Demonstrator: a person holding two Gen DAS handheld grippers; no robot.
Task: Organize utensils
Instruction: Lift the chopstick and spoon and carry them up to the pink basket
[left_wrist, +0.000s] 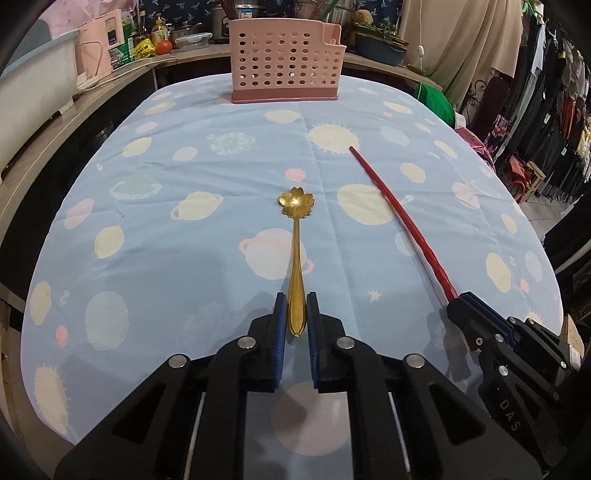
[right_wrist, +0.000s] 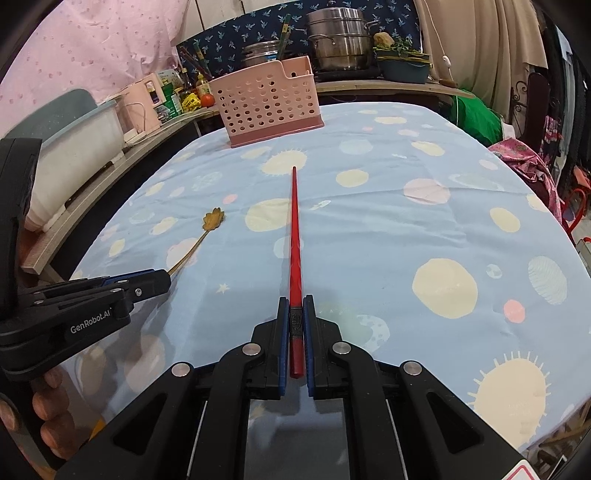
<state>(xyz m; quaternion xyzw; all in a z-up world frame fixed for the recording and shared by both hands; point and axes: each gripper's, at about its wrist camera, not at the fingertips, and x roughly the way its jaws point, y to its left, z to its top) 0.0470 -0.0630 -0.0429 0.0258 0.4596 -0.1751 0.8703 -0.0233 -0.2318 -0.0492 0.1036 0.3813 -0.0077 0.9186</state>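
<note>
Gold spoon (left_wrist: 295, 258) and red chopstick (right_wrist: 294, 236) gripped, one per gripper.
Left gripper (left_wrist: 295, 314) and right gripper (right_wrist: 295, 314) each pinch a handle near the table's (left_wrist: 166, 258) near edge; next, lifting toward the pink holder (left_wrist: 284, 59) at the far edge.

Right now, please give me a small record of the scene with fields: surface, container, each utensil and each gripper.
surface: table under a blue planet-print cloth
container: pink perforated basket, upright at the far end of the table, nothing visible in it
gold spoon: flower-shaped bowl points to the basket
red chopsticks: tips point to the basket
left gripper: fingers shut on the spoon handle
right gripper: fingers shut on the chopsticks' thick end
</note>
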